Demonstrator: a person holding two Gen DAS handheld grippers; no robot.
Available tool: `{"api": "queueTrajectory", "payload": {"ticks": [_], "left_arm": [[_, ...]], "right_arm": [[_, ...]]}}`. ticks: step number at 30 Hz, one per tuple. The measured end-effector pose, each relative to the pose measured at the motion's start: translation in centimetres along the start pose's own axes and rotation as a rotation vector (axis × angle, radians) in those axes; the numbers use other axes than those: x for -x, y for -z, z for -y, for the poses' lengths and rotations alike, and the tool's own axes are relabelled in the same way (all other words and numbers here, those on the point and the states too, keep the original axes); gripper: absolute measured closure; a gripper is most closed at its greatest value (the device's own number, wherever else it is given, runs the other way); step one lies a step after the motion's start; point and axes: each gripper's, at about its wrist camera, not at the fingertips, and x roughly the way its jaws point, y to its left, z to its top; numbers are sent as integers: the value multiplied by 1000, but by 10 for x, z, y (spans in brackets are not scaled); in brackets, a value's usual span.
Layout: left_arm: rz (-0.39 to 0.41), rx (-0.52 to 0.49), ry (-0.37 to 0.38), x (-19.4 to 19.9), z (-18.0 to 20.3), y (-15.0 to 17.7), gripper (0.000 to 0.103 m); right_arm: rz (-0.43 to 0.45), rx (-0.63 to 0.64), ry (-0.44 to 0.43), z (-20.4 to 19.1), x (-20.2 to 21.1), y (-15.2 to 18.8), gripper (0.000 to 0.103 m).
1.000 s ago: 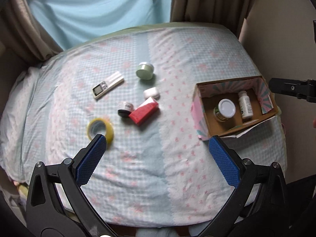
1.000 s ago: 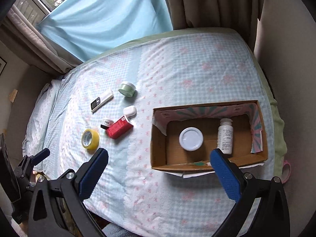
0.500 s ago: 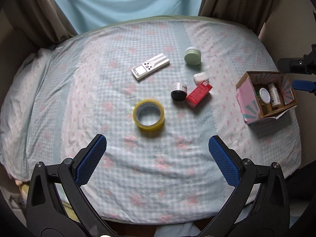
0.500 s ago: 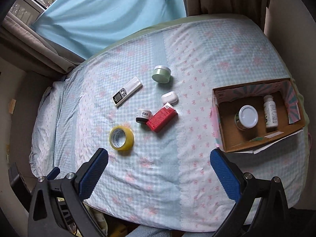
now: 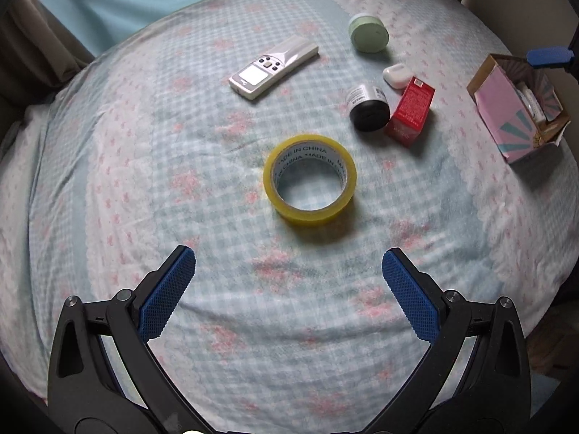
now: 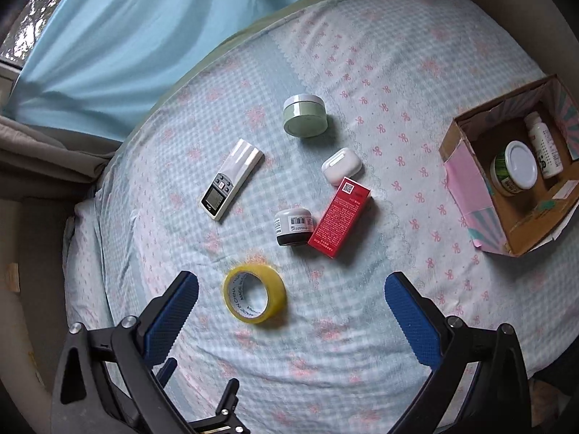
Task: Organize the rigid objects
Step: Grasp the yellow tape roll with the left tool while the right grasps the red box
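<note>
A yellow tape roll (image 5: 310,179) lies flat on the bed, just ahead of my open, empty left gripper (image 5: 287,289). Beyond it lie a white remote (image 5: 273,67), a green-lidded jar (image 5: 368,32), a white earbud case (image 5: 397,75), a small black-and-white jar (image 5: 367,106) and a red box (image 5: 410,110). My right gripper (image 6: 291,311) is open and empty, above the bed with the tape roll (image 6: 255,298) between its fingers' line of sight. The cardboard box (image 6: 466,188) at right holds a white-lidded jar (image 6: 515,168) and a white bottle (image 6: 544,144).
The bed has a blue checked sheet (image 5: 181,217) with pink bows. A light blue curtain (image 6: 126,36) and brown drapes hang behind it. A beige wall stands to the right of the cardboard box (image 5: 506,108). Part of the left gripper (image 6: 217,412) shows at the bottom of the right wrist view.
Both grippers have swung left, away from the cardboard box, and come lower toward the bed. The tape roll now sits centred ahead of the left gripper. No object has moved.
</note>
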Motion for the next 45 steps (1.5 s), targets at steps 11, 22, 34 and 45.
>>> {"api": "queueTrajectory", "payload": {"ticks": [11,22,34,45], "left_arm": [[-17,-20,23,-103,3,-2,0],[54,-59,45,-138,27,-36,0],[43,-18,57,-154,28,-54,3],[58,-22,49,-145,26,-55,5]], "right_arm": [[-101,-170,64,31,-104,-33,0],[-180,-284,146,58,-178,-41,10],[-156,-398,207,72,-205,-53,45],[-131,-373,226,67,-203,-44,61]]}}
